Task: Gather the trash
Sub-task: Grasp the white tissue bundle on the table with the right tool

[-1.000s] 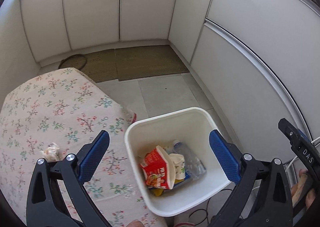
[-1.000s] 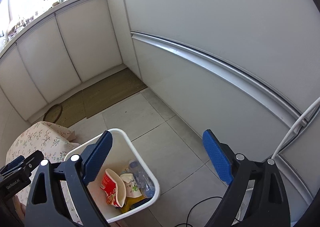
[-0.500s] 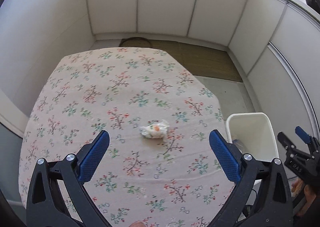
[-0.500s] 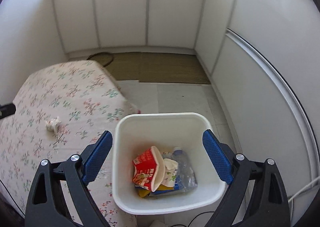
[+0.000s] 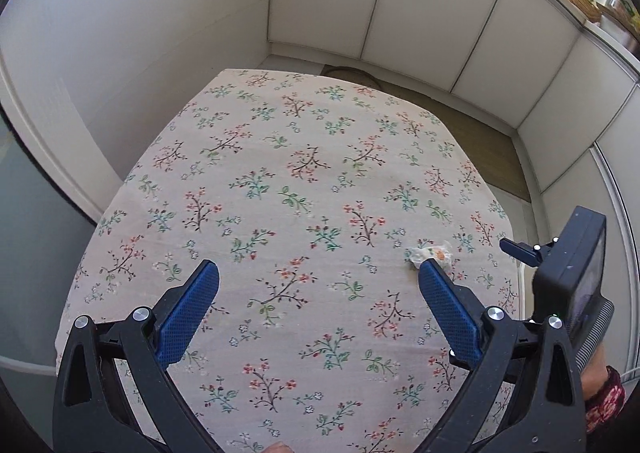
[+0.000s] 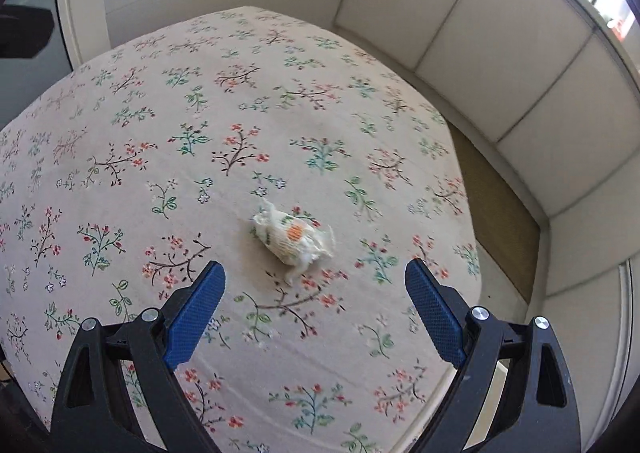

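Floral tablecloth (image 6: pixel 280 113) bears one crumpled wrapper (image 6: pixel 294 239) before right tool (image 6: pixel 316 279).

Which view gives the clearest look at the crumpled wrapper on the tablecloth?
The right wrist view: the crumpled wrapper lies unobstructed near centre, just ahead of the open right tool. In the left wrist view it is small, far right, and partly covered by a finger of the open left tool.

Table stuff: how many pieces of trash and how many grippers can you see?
Crumpled wrapper: 1, lying on the floral tablecloth
Grippers: 2, the left gripper and the right gripper, both open and empty
Total: 3
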